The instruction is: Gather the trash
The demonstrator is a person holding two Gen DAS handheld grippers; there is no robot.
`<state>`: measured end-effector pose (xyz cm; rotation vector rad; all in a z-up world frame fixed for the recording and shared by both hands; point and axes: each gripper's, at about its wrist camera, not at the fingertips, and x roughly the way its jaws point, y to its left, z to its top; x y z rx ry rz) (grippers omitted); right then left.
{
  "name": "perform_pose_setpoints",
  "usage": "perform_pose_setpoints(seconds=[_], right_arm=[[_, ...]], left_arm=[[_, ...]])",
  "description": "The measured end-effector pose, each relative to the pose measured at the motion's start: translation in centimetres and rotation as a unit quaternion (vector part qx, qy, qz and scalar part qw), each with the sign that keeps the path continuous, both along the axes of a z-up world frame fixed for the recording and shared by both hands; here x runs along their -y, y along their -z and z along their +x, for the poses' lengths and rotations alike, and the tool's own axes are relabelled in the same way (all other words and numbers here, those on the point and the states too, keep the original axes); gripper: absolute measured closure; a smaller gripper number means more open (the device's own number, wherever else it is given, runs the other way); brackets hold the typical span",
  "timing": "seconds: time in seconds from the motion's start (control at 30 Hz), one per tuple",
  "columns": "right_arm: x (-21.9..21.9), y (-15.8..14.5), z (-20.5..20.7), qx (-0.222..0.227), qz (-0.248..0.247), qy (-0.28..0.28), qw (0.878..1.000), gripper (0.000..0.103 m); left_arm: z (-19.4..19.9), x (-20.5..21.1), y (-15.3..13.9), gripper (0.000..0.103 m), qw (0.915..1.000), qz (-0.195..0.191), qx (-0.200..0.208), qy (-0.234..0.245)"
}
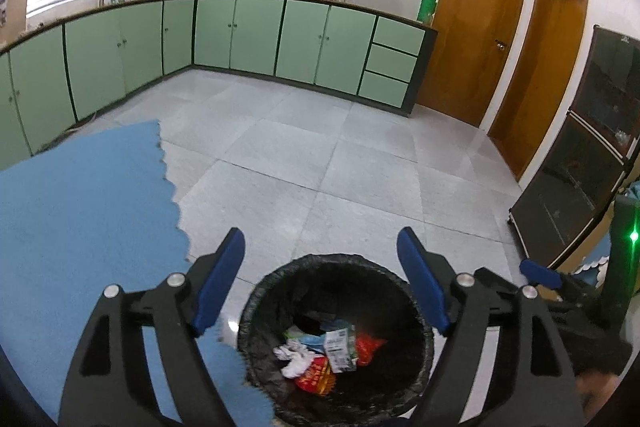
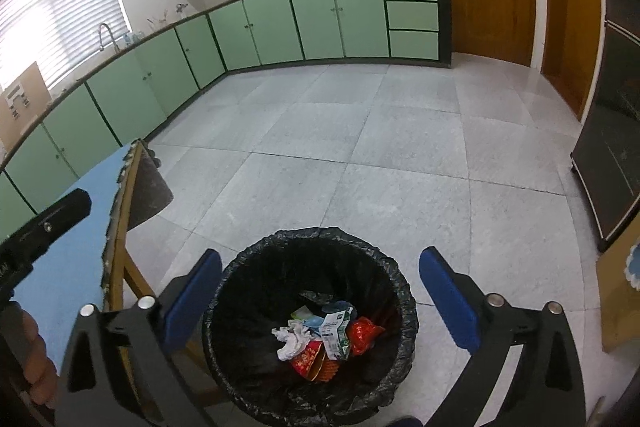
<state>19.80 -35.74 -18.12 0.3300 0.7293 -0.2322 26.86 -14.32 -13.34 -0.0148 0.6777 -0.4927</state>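
A round bin (image 1: 264, 291) (image 2: 240, 267) lined with a black bag stands on the floor below both grippers. Inside it lies trash (image 1: 326, 351) (image 2: 324, 339): crumpled white tissue, red wrappers and a small white and green carton. My left gripper (image 1: 320, 247) hangs above the bin, open, with nothing between its blue pads. My right gripper (image 2: 320, 263) is over the bin too, open wide and empty. One blue finger (image 1: 540, 273) of the right gripper shows at the right edge of the left wrist view.
A table with a blue mat (image 1: 80, 211) (image 2: 76, 227) stands left of the bin, its wooden edge (image 2: 120, 227) close to it. Grey tiled floor (image 1: 320, 155) stretches to green cabinets (image 1: 256, 35). A dark glass cabinet (image 1: 580, 167) stands at the right, wooden doors (image 1: 472, 43) beyond.
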Motion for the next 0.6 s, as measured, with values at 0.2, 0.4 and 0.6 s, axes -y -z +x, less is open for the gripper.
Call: perform_pose_setpoints(seconds=[0.2, 0.4, 0.6], right_arm=[[-0.5, -1.3, -1.2, 0.008, 0.002, -0.005, 1.0, 0.006], [-1.4, -2.8, -2.8, 0.015, 0.004, -0.017, 1.0, 0.006], [-2.7, -4.3, -4.6, 0.017, -0.002, -0.024, 1.0, 0.006]], left_arm=[[-0.9, -1.9, -0.9, 0.015, 0.9998, 0.014, 0.008, -0.011], [-2.6, -3.3, -1.4, 0.012, 0.9996, 0.024, 0.007, -0.015], [-4.8, -4.5, -1.9, 0.012, 0.9989, 0.038, 0.007, -0.026]])
